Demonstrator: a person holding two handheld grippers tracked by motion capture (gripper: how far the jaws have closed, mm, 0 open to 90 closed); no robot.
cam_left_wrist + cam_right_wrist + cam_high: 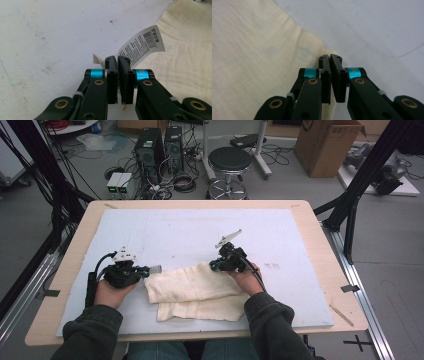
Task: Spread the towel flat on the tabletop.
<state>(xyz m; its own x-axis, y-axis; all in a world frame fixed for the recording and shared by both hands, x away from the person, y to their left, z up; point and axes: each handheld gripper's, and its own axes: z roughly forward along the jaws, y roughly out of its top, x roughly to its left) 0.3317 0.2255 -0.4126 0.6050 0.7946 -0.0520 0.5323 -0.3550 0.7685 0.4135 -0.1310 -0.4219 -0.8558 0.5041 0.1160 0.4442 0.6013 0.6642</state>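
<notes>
The left gripper (117, 61) is pinching the cream towel (185, 50) at its edge, jaws closed together. A printed care label (142, 46) (barcode uppermost) is sticking up beside them, over the white table cover (50, 37).

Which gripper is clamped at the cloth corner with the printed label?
The left gripper. Its shut jaws pinch the cream cloth right beside the white barcode label. The right gripper pinches a plain corner with no label.

You can see a white tag (142, 43) on the cloth (185, 57). It has a barcode and tiny printed lines, too small for you to read.
</notes>
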